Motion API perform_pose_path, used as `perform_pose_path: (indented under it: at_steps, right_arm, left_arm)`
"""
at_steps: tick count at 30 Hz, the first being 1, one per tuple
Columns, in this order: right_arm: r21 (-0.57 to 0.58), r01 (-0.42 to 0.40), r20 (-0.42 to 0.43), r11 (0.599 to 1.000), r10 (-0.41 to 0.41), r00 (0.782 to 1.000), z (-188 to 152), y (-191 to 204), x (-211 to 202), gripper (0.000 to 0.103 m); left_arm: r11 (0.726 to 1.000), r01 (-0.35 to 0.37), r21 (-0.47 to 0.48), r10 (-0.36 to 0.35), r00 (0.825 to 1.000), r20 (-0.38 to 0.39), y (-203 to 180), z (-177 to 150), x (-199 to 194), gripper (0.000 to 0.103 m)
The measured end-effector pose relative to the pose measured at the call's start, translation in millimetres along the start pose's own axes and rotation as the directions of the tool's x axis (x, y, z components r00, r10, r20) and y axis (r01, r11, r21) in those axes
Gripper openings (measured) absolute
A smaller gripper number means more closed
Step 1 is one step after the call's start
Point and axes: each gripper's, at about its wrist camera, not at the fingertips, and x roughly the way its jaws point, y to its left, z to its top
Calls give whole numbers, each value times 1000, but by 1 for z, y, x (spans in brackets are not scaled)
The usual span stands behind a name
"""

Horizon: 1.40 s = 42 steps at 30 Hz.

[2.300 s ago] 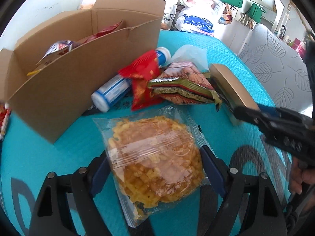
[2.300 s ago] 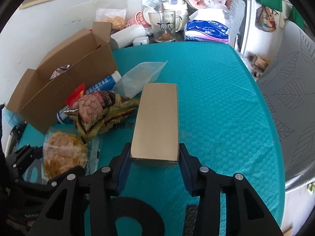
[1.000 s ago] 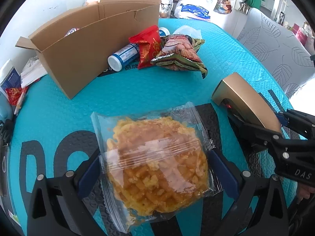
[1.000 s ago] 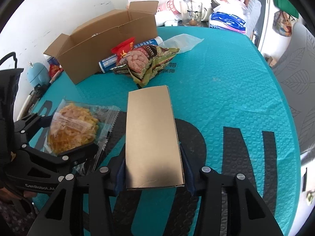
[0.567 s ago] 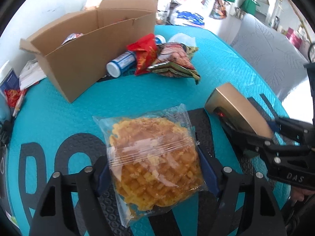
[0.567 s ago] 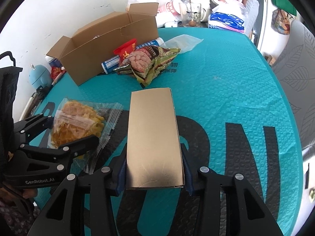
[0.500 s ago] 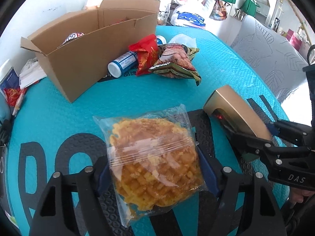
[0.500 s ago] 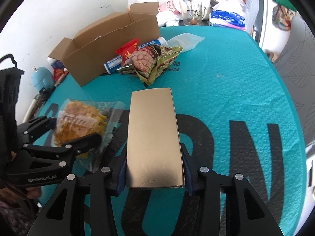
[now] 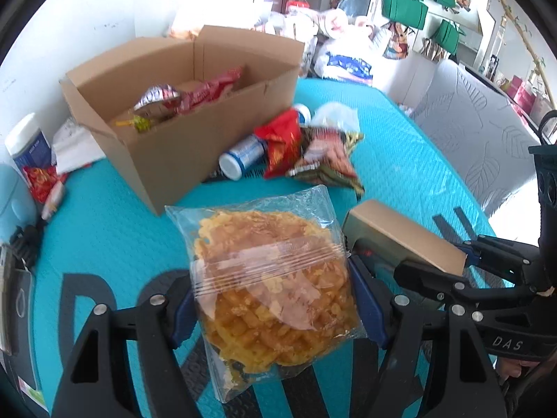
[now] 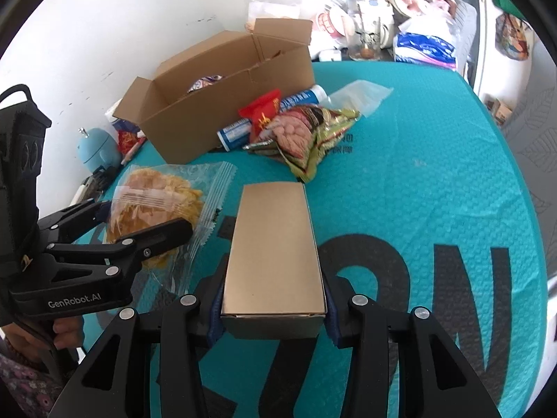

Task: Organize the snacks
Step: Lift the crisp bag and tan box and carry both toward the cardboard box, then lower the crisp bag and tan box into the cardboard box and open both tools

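Left gripper (image 9: 275, 310) pinches the bagged waffle snack (image 9: 275, 278) above the counter (image 9: 111, 230); carry it level over the cardboard box (image 9: 181, 104) wall. Right gripper (image 10: 273, 317) clamps the gold box (image 10: 275, 244); follow clear.

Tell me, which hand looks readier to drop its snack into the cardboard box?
Probably the left. Its tongs grip the bagged waffle snack, and the open cardboard box lies just ahead. The right tongs, clamping the gold box, sit farther away.
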Motion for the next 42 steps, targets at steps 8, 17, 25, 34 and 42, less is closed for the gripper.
perform_pose_path:
  at_steps: [8,17,25,34,42]
  right_arm:
    - [-48,-29,53,998,31,998,27,15,-12,44]
    - [-118,-22,140,993,38,989,67,33,-30,43]
    - [-186,-12,230,983,56,972,108,42,-42,43]
    - [-227,-40,320,973,113,941,164,48,-38,43]
    - [-216,-76,331,974,146,932,216,45,-12,43]
  left_arm:
    - [1000,17,-4,-16,996,86,7,27,-19,75]
    - [1000,13,-23,-8,978,210,17,61,-44,75]
    - [999,-8,-37,19,951,307,31,99,-58,75]
    - [997,-35,-72,61,920,386,53,144,-58,75]
    - [992,-48,-113,92,901,425,79,192,-41,75]
